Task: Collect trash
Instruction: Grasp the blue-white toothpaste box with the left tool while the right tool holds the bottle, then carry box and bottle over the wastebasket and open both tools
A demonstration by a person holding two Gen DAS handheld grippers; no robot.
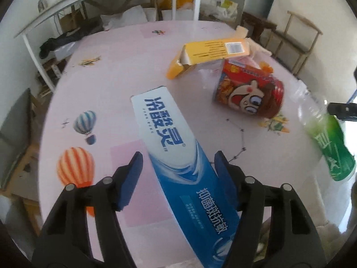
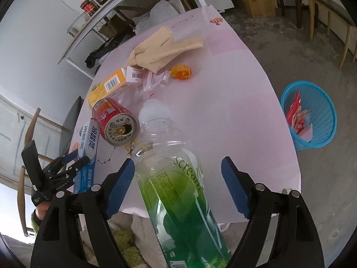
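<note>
A blue and white toothpaste box (image 1: 174,138) lies on the pink table (image 1: 107,78) between the fingers of my left gripper (image 1: 178,158). The right pad is against the box's edge and the left pad stands clear of it. A clear bottle with a green label (image 2: 178,189) lies between the fingers of my right gripper (image 2: 178,160), its cap end pointing away and its base past the table's near edge. There is a gap at the right pad. A red can (image 2: 113,120) lies on its side beyond the bottle. A blue basket (image 2: 309,116) with red wrappers stands on the floor to the right.
A torn yellow box (image 1: 214,51), a clear wrapper (image 2: 154,80), an orange scrap (image 2: 181,71) and crumpled beige paper (image 2: 160,47) lie further back on the table. A white shelf frame (image 1: 111,0) stands behind it. Wooden chairs (image 2: 334,22) are on the right.
</note>
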